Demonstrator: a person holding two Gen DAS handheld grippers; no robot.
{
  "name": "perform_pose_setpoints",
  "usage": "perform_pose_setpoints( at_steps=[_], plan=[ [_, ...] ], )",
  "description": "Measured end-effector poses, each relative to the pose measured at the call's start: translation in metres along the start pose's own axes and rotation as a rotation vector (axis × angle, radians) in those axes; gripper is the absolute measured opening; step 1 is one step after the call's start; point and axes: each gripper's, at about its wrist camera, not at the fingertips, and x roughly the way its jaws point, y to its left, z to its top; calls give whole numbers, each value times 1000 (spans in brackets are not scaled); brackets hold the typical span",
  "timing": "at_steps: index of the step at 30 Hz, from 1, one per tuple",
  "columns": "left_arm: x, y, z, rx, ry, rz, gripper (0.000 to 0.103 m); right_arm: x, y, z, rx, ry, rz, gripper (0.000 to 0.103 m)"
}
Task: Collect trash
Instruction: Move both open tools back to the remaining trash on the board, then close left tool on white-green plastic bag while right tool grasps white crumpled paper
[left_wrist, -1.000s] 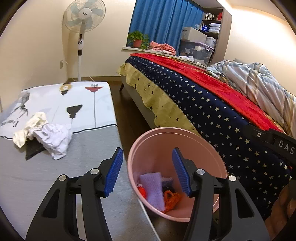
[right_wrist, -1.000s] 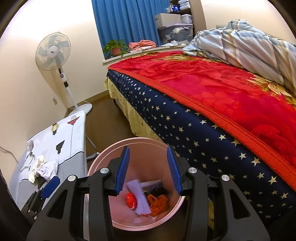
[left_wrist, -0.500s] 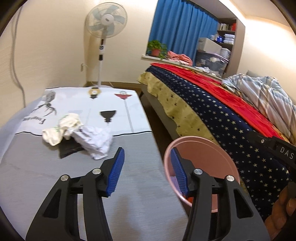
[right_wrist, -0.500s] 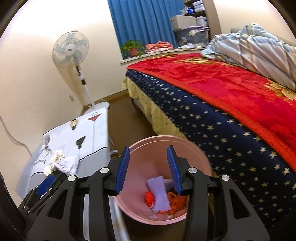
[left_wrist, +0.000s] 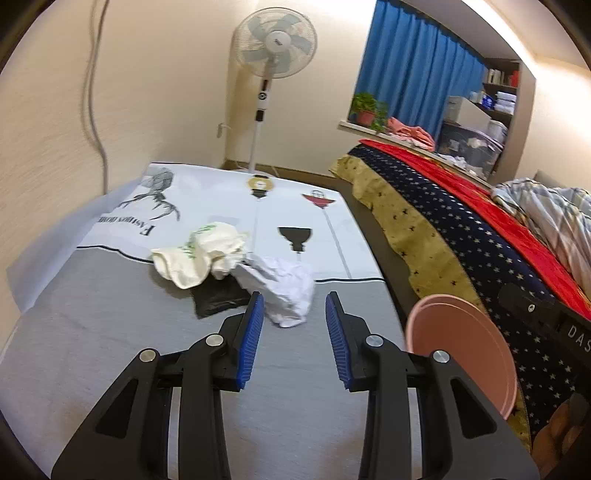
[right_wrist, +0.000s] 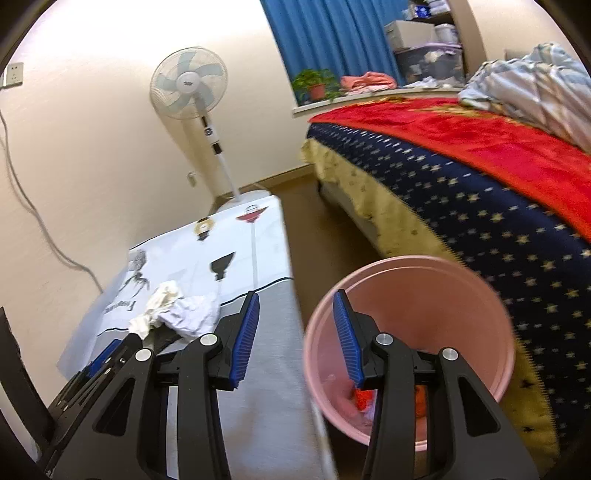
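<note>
Both tools gape wide and hold nothing. The left tool (left_wrist: 294, 339) hangs over the desk (left_wrist: 110, 332), just short of crumpled white paper (left_wrist: 284, 288). Three scraps lie bunched there: that paper, a cream wad (left_wrist: 199, 254), a black piece (left_wrist: 218, 301). The right tool (right_wrist: 295, 339) straddles one round pink bin's (right_wrist: 461, 280) rim.

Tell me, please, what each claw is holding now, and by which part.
Nothing. The left claw and the right claw are both open and empty.
</note>
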Motion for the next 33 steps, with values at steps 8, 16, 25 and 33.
perform_pose_setpoints(
  at_steps=[8, 16, 25, 33],
  plan=[
    [15, 26, 4, -34, -2, 69, 35, 38, 23, -9, -5, 53, 91, 41],
    [36, 53, 11, -92, 3, 158, 35, 79, 39, -14, 8, 115, 152, 41],
    [63, 83, 24, -176, 5, 248, 35, 127, 60, -16, 31, 189, 223, 42],
    [88, 109, 25, -247, 52, 282, 40, 166, 70, -23, 56, 266, 255, 48]
  ],
)
